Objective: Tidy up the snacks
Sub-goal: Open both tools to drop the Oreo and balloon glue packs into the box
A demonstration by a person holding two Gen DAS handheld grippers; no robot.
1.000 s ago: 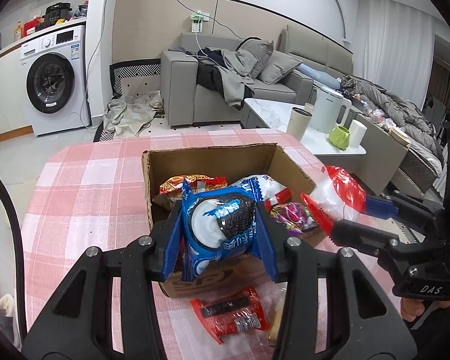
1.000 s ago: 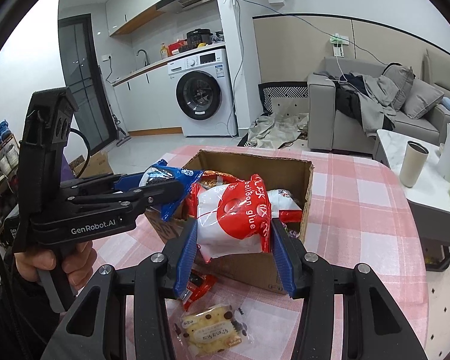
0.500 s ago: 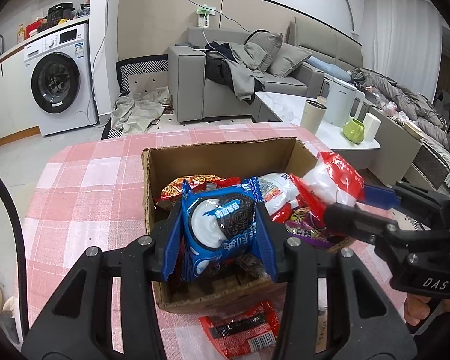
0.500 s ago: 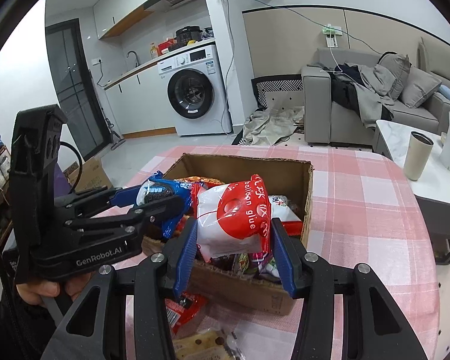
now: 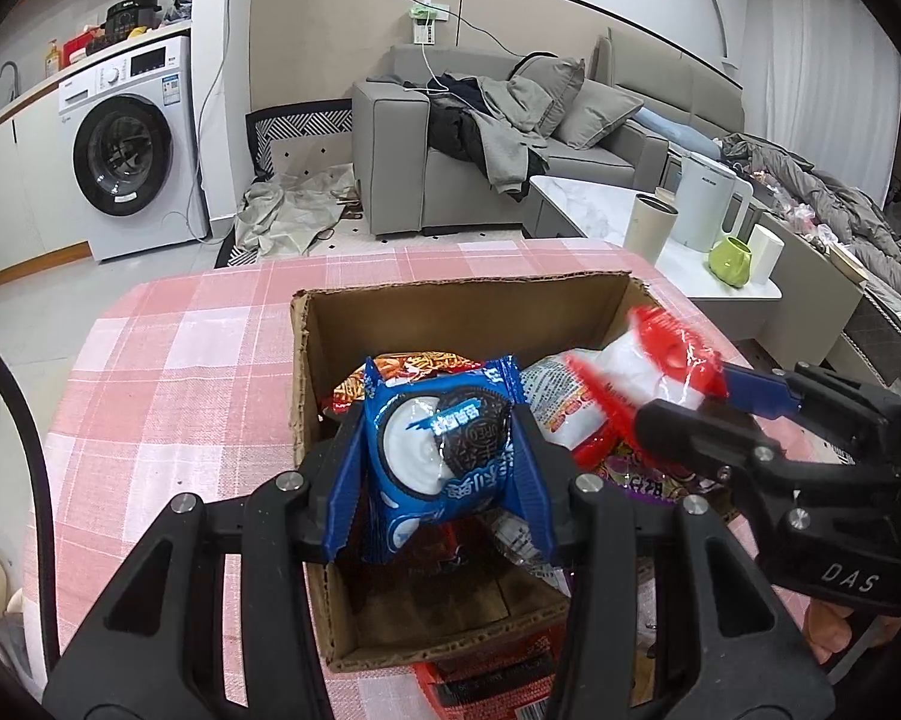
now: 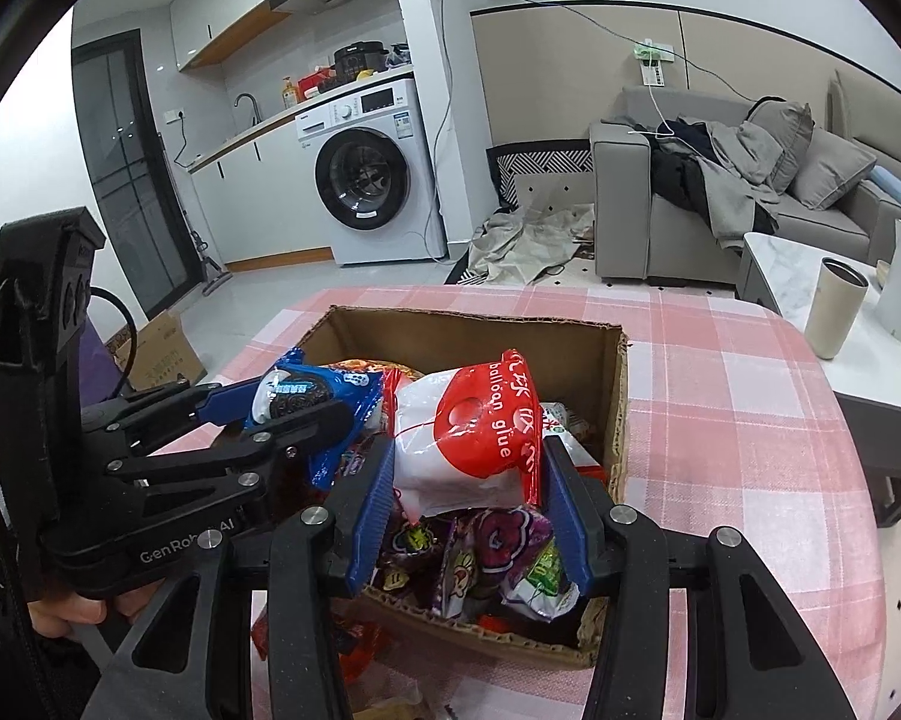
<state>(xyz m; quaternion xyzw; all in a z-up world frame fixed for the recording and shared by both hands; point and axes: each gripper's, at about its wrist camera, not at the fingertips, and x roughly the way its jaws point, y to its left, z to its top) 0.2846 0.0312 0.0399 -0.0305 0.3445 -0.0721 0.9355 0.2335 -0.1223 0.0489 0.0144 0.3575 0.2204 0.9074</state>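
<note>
Movement: both grippers have carried their packets forward from the near edge to above the open box, which now fills more of each view.
Table: pink checked tablecloth bears the box; a red packet lies on it just near the box's near wall.
Box: cardboard box stands open-topped, with mixed snack bags lying in it and some bare floor at its near left corner.
Right gripper: right gripper is closed on the red-and-white balloon glue bag, held over the box's near right part.
Left gripper: left gripper is closed on the blue Oreo packet, held over the box's near left part.
Risk: the two grippers sit close together, so lowering both at once could knock fingers or push bags over the low wall; a release from this height could bounce a packet out.
</note>
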